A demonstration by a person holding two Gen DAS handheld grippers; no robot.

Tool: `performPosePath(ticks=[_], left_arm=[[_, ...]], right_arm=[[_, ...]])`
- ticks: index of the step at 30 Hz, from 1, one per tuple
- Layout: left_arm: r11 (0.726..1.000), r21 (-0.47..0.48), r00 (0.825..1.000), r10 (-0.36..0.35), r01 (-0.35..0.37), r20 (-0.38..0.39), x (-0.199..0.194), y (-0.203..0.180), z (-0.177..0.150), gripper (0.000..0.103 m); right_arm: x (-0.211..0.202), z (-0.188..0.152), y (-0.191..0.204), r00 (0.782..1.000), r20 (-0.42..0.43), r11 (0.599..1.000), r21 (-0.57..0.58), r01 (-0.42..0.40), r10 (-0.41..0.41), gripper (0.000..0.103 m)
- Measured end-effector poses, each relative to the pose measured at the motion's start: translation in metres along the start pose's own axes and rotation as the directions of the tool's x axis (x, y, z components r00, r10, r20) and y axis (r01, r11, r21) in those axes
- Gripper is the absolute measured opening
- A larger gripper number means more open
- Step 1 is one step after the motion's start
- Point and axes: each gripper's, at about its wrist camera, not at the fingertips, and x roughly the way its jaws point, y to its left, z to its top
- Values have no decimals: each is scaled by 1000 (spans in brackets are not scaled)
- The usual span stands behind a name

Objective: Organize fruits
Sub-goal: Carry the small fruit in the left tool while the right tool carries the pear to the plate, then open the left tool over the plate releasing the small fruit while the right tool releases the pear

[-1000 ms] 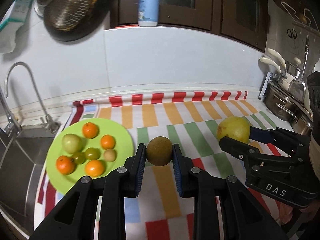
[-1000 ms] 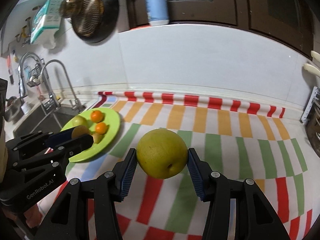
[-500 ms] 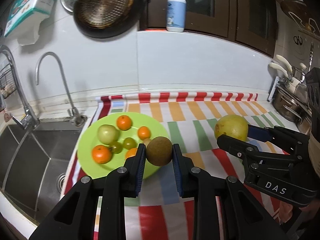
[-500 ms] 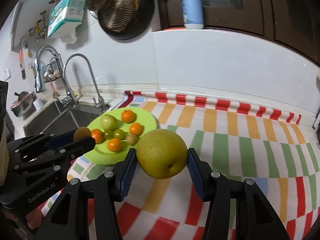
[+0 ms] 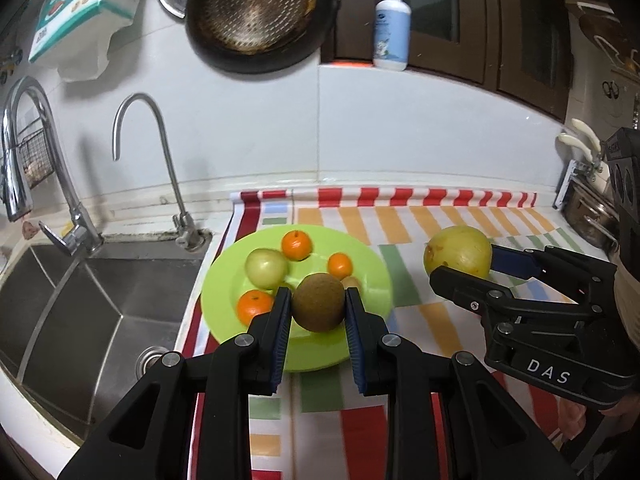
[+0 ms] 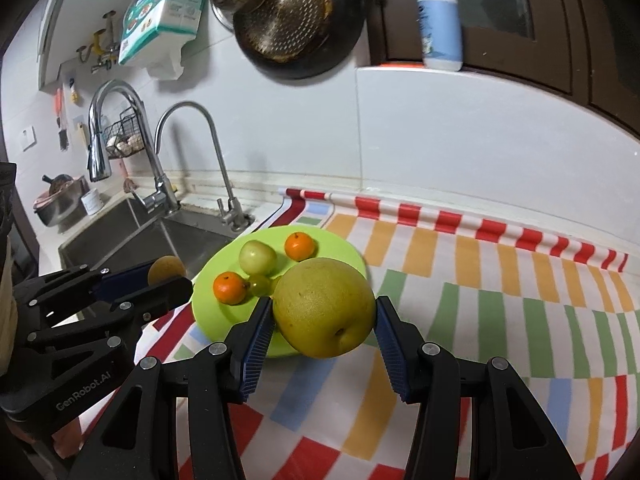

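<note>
Fruit is in both claws right now. The left gripper is closed on a brown kiwi, with a blue pad on each side of its round middle. The kiwi hangs in the air over the near part of the green plate. The right gripper is closed on a big yellow pear, squeezed across its widest part. The pear is held up just beside the plate, over the striped cloth.

I think the kiwi is light and a bit soft, so a hard squeeze could bruise it. Its fuzzy skin should not slip much. The pear looks heavy and firm, and its smooth skin could slide if the pads let go a little. Holding each one around the fat middle seems best. Both are round, so they may roll when set down.

The left wrist view shows the kiwi close up, and the sink drain below it. It hides some of the plate behind the kiwi. The right wrist view shows more of the plate: a green apple, two small oranges and a little green fruit. It also shows the pear's small dimple on the bottom.
</note>
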Motion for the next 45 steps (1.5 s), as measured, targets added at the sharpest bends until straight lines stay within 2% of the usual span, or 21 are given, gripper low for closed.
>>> performPosePath(ticks=[9, 20, 27, 30, 36, 39, 45], left_arm=[[1000, -11, 998, -10, 9, -55, 32, 20, -6, 27], [999, -35, 990, -43, 39, -133, 77, 27, -11, 27], [997, -40, 985, -70, 64, -159, 90, 28, -11, 27], [997, -42, 987, -70, 64, -148, 90, 30, -8, 42], [998, -58, 993, -17, 11, -117, 84, 44, -1, 48], [997, -81, 993, 4, -13, -116, 83, 53, -1, 48], [995, -95, 994, 19, -29, -103, 76, 57, -1, 48]], right_arm=[[45, -2, 12, 996, -86, 999, -19, -31, 29, 52], [95, -1, 7, 985, -165, 998, -28, -52, 47, 52], [117, 14, 9, 985, -166, 996, -57, -65, 54, 52], [126, 21, 13, 985, -161, 994, -71, -83, 70, 52], [141, 32, 20, 983, -156, 991, -75, -114, 101, 54], [135, 36, 21, 989, -120, 991, -85, -101, 90, 64], [113, 35, 17, 995, -78, 996, -66, -67, 62, 64]])
